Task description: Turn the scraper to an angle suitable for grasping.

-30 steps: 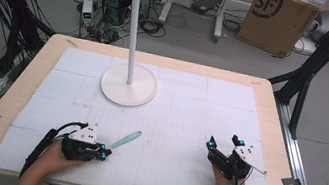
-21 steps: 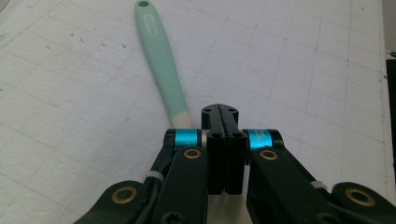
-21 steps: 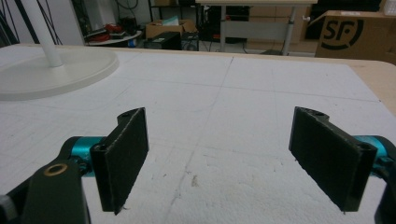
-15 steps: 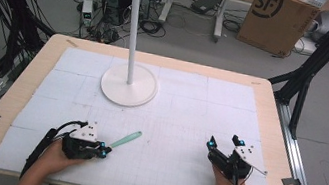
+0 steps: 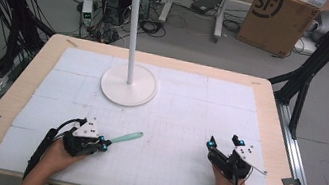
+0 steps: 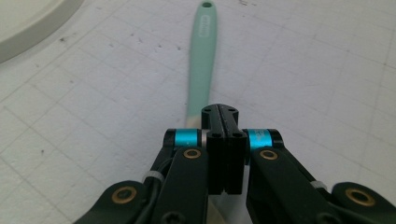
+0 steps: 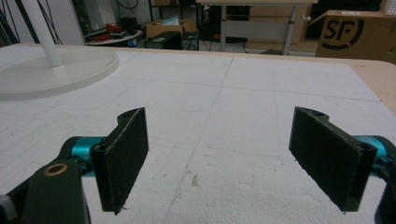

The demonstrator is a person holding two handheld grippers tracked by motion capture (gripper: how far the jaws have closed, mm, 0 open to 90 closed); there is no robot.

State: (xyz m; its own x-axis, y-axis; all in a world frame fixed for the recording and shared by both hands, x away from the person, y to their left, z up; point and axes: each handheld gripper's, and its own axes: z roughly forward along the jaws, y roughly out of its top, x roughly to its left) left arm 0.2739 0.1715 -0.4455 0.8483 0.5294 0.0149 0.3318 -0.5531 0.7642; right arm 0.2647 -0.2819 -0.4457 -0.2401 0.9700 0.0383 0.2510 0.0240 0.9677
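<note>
- Just ahead of the left tongs [image 6: 219,112], a mint-green utensil handle [image 6: 201,60] lies flat on the white gridded mat [image 5: 187,126], running straight away from the tips. Its far end has a hanging hole, and below that is a small raised label, too faint to read.
- Those left tongs have their jaws pressed flat together with no gap between them. The handle's pale near end passes under them, and I can't tell whether they pinch any of it.
- From overhead, the left tongs [image 5: 104,142] sit in a hand at the mat's near left, and the handle [image 5: 125,137] slants off toward the middle.
- Well apart on the near right, the right tongs [image 5: 223,141] are spread wide, with nothing but bare mat between the jaws [image 7: 219,154].
- Beyond both tongs stands a white stand's round base [image 5: 129,86] with its pole [image 5: 134,21], nearer the left pair's side.
- Past the wooden table [image 5: 272,105], behind the right tongs, a cardboard box [image 5: 279,18] carries "SF" in big dark letters.
</note>
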